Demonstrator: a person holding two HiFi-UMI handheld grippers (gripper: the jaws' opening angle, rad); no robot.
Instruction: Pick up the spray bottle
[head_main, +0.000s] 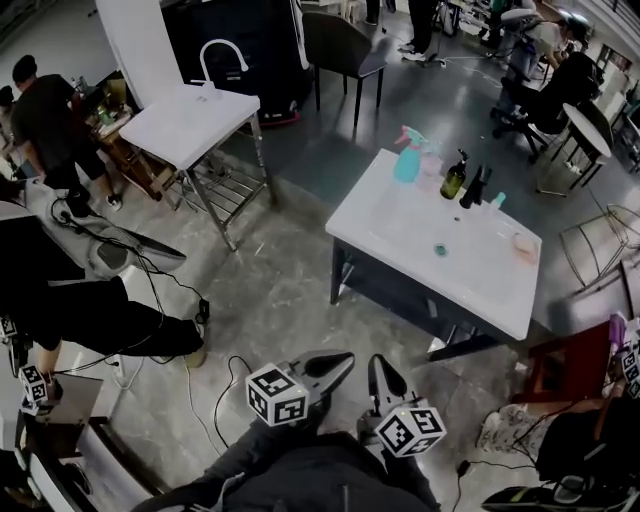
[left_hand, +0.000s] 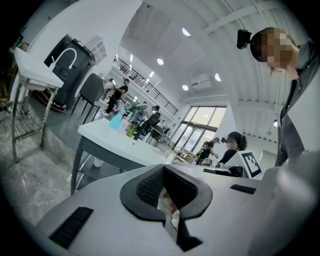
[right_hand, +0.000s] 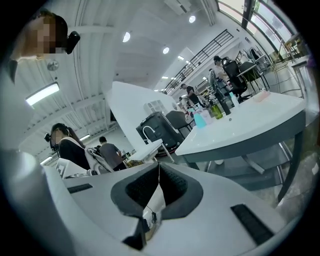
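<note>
Holding pattern: the left claw (head_main: 333, 364) and the right claw (head_main: 379, 372) were both pressed together on nothing, side by side close to the person's body and aimed roughly level at the table (head_main: 400, 232).
Reason, as judged: the reach had not started, so there was no need yet for spread jaws.
Spray bottle: the cyan spray bottle (head_main: 408, 156) stood upright at the table's far left corner, well apart from both claws, with bare floor between.
Neighbours: a dark green pump bottle (head_main: 454, 177) and black bottles (head_main: 475, 187) stood in a row just right of it along the far edge, probably lined up to keep the middle free.
Access: its left side faced open space, so that side looked easiest to approach.
Writing: no brand or label could be read on any bottle; only black-and-white square markers showed on the claws' cubes (head_main: 277, 393).
</note>
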